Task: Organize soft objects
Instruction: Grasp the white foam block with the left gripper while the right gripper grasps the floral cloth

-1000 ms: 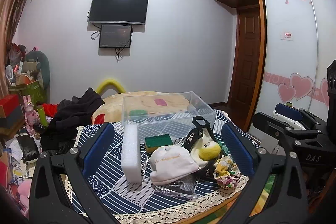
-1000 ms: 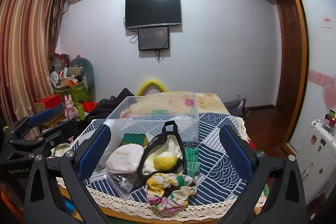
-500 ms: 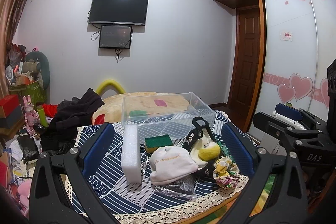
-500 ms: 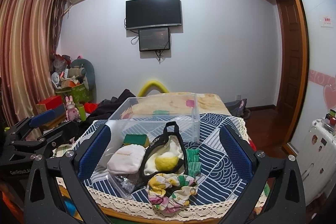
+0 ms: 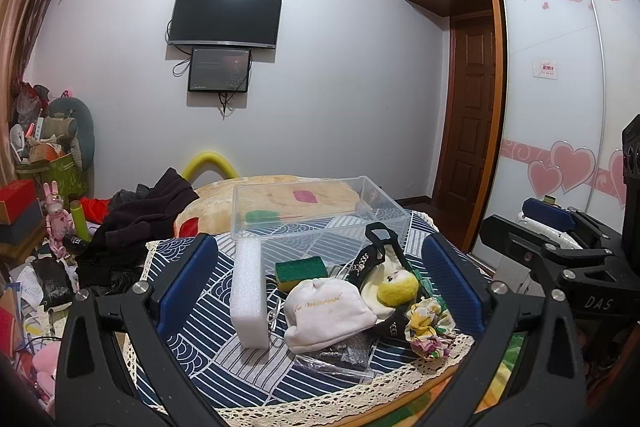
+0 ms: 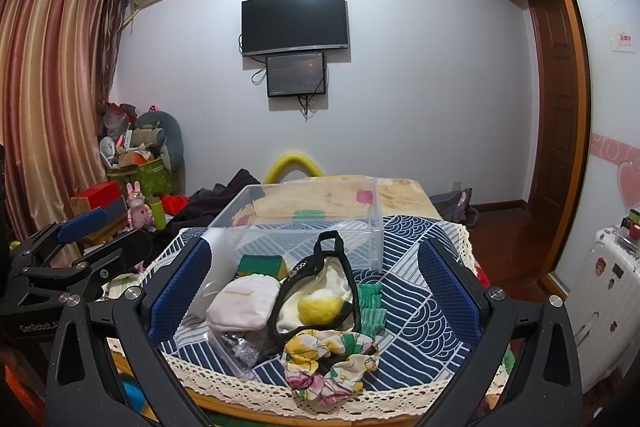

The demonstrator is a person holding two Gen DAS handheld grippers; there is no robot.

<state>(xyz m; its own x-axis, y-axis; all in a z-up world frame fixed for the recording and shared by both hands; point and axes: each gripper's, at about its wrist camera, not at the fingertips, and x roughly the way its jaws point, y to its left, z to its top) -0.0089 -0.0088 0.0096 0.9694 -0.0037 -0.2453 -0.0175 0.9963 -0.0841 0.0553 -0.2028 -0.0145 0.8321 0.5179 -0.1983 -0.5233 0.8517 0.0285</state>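
Note:
A clear plastic box [image 5: 316,211] [image 6: 304,215] stands empty on a table with a blue patterned cloth [image 5: 200,327] [image 6: 412,311]. In front of it lie a white foam block [image 5: 248,295], a green-yellow sponge [image 5: 301,271] [image 6: 262,265], a white soft pouch [image 5: 328,311] [image 6: 245,301], a yellow ball [image 5: 397,287] [image 6: 320,309] on a black-strapped cloth bag [image 6: 316,267], a floral scrunchie [image 5: 428,327] [image 6: 328,361] and a green cloth [image 6: 370,303]. My left gripper [image 5: 320,287] and right gripper [image 6: 312,287] are both open and empty, held short of the table's near edge.
A clear packet with dark glittery contents [image 5: 344,351] [image 6: 244,347] lies at the table's front. Dark clothes [image 5: 140,215] and a bed [image 5: 280,187] are behind the table. Clutter and boxes [image 5: 24,211] fill the left; a white suitcase [image 6: 608,303] stands right.
The right gripper has edged slightly forward and right; the objects have not moved. The left gripper is nearly still.

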